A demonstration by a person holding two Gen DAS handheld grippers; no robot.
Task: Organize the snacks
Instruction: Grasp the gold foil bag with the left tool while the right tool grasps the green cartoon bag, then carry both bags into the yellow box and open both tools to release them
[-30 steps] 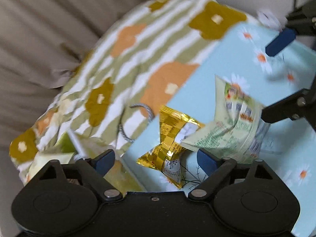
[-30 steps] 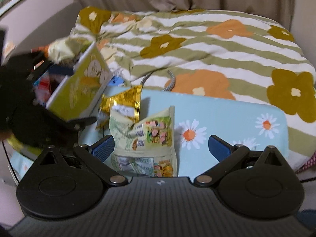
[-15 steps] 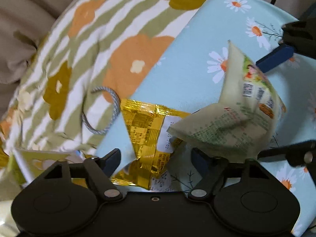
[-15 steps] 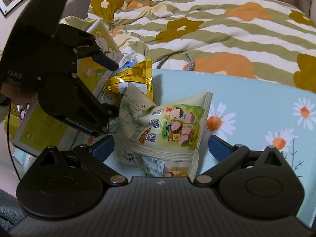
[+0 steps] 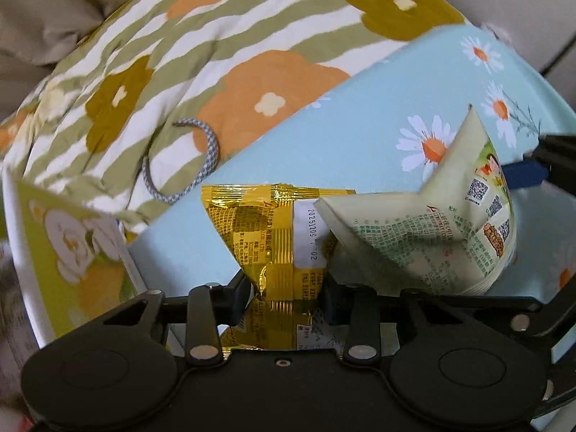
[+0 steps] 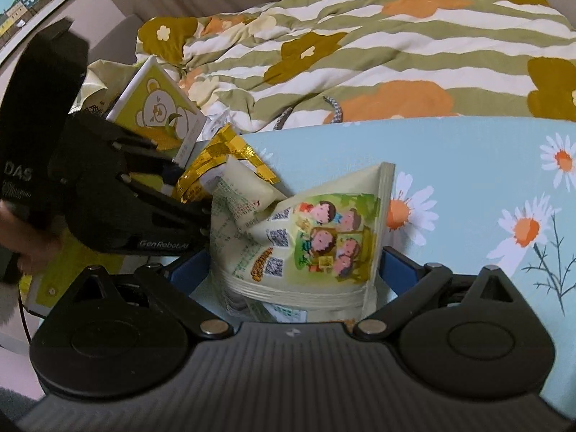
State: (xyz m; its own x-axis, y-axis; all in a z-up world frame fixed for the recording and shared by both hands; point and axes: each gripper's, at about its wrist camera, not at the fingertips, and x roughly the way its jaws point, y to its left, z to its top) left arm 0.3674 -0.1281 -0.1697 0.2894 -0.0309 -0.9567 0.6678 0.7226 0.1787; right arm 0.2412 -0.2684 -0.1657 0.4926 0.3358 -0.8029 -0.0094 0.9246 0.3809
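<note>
Two snack bags right up front, each sitting in a claw. Left gripper [image 5: 286, 293] nearly closed, pinching the crumpled middle of the gold foil packet [image 5: 273, 237], fingers pressed into it from both sides. Right gripper [image 6: 293, 270] about half open, blue fingers [image 6: 397, 264] set either side of the pale green bag [image 6: 316, 241] with the cartoon kids printed on it; left pad hidden behind the bag, so can't tell if it's actually squeezing or just sitting around it. Green bag puffed up and creased, leaning against the gold packet, corner of one overlapping the other. Both resting on the light blue daisy-print board [image 5: 324, 136], near its left end in the right wrist view. Just off that end, a yellow-green box [image 6: 158, 108] with a cartoon bear on it, tilted, with more packaging piled behind it, too jumbled to tell what. Same box showing at the left edge of the left wrist view [image 5: 72, 252], a bit blurry. Seen from the right camera, the left gripper's black body [image 6: 108, 194] sits between the box and the bags, part of a hand at the far left edge. Past the board, a grey-white braided cord [image 5: 201, 158] looped on the striped flower blanket [image 6: 360, 54], green and white with orange and mustard blooms. Furthest back, beige curtain folds [image 5: 43, 10] and a framed picture [image 6: 28, 10] on the wall.
</note>
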